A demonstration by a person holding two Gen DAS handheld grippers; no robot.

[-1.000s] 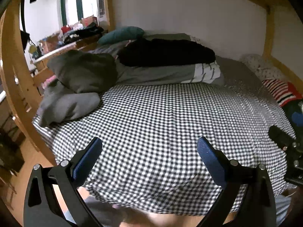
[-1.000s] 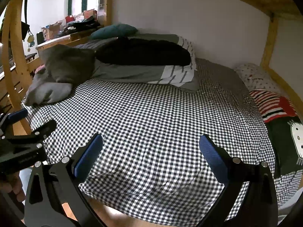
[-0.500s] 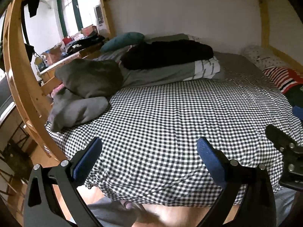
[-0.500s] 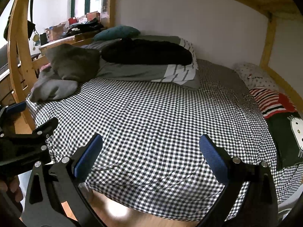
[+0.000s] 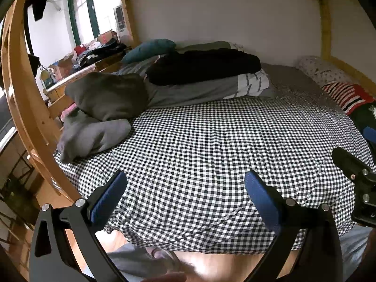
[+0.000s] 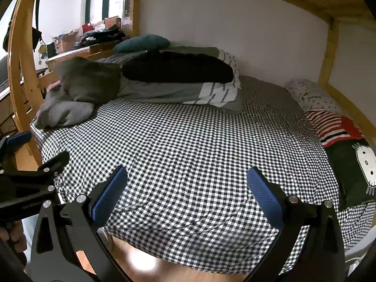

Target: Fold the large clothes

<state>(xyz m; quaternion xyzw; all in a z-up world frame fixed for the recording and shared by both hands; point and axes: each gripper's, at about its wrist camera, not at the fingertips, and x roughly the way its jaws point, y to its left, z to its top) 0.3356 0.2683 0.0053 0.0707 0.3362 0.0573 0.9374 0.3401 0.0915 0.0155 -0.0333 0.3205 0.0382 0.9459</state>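
Note:
A bed with a black-and-white checked sheet [image 5: 199, 145] fills both views, also in the right wrist view [image 6: 188, 145]. A crumpled grey garment [image 5: 94, 131] lies at its left edge, also in the right wrist view [image 6: 63, 112]. A black garment [image 5: 202, 68] lies on the folded grey bedding at the back. A striped red and white garment [image 6: 333, 127] and a dark green cat-print one [image 6: 354, 169] lie at the right. My left gripper [image 5: 183, 195] and right gripper [image 6: 185, 192] are open and empty, held over the bed's front edge.
The wooden bunk frame post [image 5: 30, 108] stands at the left and a beam runs overhead. A teal pillow [image 6: 141, 43] and a spotted pillow [image 6: 310, 96] lie by the back wall. Wooden floor [image 6: 145, 265] shows below the mattress edge. A cluttered desk [image 5: 77, 70] stands behind.
Both grippers have drawn back and up from the bed, so more of the mattress front edge and the floor shows. Both stay open and empty.

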